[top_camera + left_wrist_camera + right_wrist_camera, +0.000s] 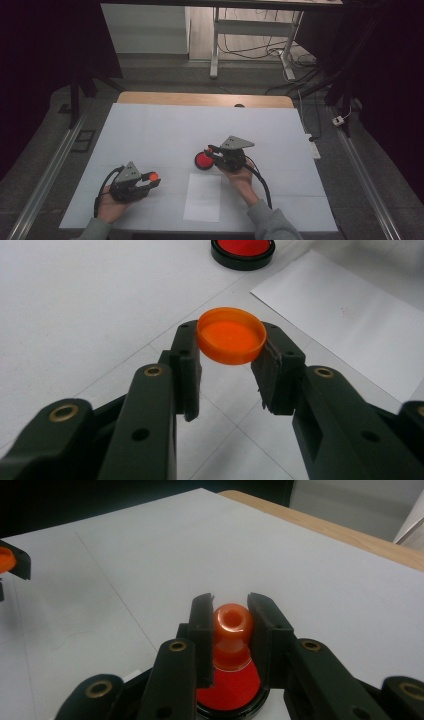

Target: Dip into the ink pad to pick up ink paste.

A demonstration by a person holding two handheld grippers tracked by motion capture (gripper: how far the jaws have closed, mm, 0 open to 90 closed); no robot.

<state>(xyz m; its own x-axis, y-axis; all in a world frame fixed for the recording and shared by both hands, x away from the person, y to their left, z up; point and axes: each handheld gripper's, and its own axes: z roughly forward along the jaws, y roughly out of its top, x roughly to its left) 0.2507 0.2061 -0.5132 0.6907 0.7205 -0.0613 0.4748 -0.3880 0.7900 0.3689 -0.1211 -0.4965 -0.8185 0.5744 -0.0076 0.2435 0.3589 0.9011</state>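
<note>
My left gripper at the front left is shut on a shallow orange cap, hollow side up, held just above the white table cover. The cap also appears as an orange dot in the high view. My right gripper is shut on an orange nozzle-shaped piece with a rounded, open tip and a wider collar below. It hangs over a round red pad in a black rim. In the high view that pad lies mid-table, right by the right gripper.
A white paper sheet lies in front of the pad, between the two hands. The wooden table edge runs along the far side of the cover. Beyond it are desk legs and cables on the floor.
</note>
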